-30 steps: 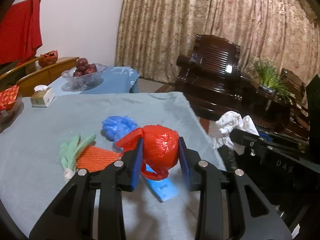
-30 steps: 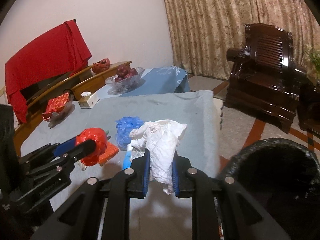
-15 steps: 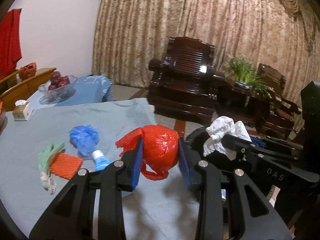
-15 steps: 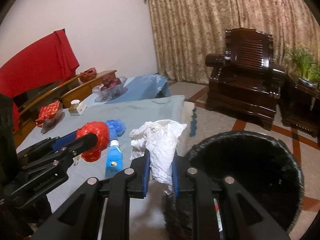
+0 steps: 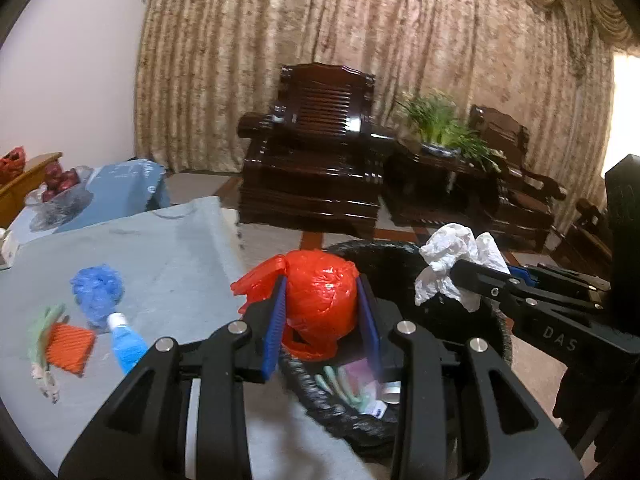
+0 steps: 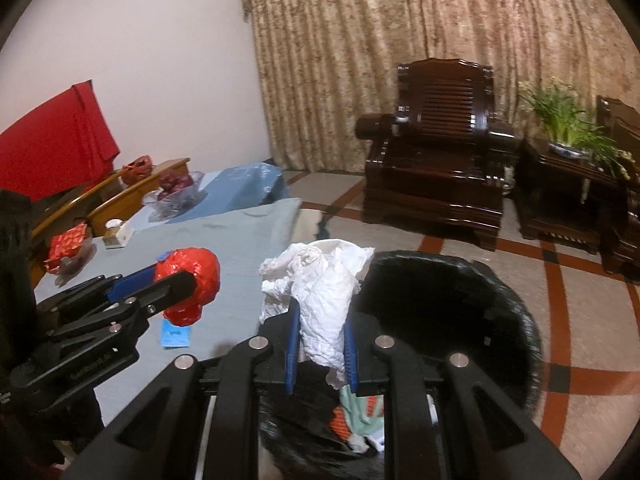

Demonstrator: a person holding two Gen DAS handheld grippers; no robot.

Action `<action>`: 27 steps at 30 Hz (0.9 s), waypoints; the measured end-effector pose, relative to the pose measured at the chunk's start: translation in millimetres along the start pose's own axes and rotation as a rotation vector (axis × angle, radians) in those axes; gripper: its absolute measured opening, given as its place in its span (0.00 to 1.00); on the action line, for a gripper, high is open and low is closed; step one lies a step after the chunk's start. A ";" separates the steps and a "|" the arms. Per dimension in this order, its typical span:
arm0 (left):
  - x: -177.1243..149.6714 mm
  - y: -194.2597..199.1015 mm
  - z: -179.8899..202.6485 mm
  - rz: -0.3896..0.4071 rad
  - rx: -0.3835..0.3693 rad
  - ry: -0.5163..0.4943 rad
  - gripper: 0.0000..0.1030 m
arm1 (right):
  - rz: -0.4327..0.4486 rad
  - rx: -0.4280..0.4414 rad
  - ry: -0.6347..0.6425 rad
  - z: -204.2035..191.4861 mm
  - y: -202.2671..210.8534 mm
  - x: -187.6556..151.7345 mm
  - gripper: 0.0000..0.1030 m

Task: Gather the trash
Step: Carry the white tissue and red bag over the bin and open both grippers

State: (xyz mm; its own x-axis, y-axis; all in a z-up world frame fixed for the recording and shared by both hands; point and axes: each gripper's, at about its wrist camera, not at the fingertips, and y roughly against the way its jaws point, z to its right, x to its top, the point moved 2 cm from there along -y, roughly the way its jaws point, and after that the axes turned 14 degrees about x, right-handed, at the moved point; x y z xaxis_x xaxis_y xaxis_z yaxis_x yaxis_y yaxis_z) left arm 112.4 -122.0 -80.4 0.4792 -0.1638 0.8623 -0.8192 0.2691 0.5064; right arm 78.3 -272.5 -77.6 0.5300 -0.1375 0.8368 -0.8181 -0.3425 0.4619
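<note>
My left gripper [image 5: 322, 314] is shut on a crumpled red plastic bag [image 5: 320, 296], held above the near rim of the black-lined trash bin [image 5: 400, 248]. My right gripper [image 6: 319, 342] is shut on a wad of white crumpled paper [image 6: 320, 280], held over the bin's [image 6: 460, 304] left rim. Each gripper shows in the other's view: the left gripper [image 6: 188, 280] with the red bag [image 6: 190, 280], the right gripper [image 5: 456, 270] with the paper [image 5: 452, 256]. Trash lies inside the bin. Left on the grey-blue table [image 5: 160, 248] are a blue crumpled bag [image 5: 98, 290], a blue bottle [image 5: 128, 344], an orange net [image 5: 70, 342] and a green scrap [image 5: 40, 332].
A dark wooden armchair [image 5: 316, 152] and a side table with a potted plant [image 5: 440, 128] stand before the curtain. A glass bowl of red fruit [image 6: 176, 188], a tissue box [image 6: 116, 236] and a red packet [image 6: 66, 244] sit at the table's far end. A blue card [image 6: 175, 332] lies on the table.
Both grippers have swung right, from over the table to above the trash bin, carrying the red bag and the white paper. The bin has come into both views.
</note>
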 end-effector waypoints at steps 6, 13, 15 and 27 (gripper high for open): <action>-2.4 -14.1 29.6 -0.009 -0.052 -0.036 0.32 | -0.006 -0.065 -0.030 27.7 14.1 -10.4 0.18; -7.9 -32.8 57.0 -0.031 -0.084 -0.064 0.32 | -0.022 -0.116 -0.056 50.9 19.1 -19.8 0.18; -11.1 -39.6 62.9 -0.042 -0.088 -0.070 0.32 | -0.029 -0.124 -0.063 55.8 18.7 -21.8 0.18; -20.0 -64.9 64.7 -0.125 -0.116 -0.058 0.71 | -0.071 -0.193 -0.106 79.6 13.5 -41.2 0.72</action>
State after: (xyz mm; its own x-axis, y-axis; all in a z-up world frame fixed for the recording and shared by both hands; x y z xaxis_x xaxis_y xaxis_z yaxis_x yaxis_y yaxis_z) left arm 135.6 -197.6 -130.9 0.5539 -0.2562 0.7922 -0.7108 0.3499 0.6101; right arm 63.2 -345.5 -129.3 0.5996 -0.2202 0.7694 -0.8003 -0.1718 0.5745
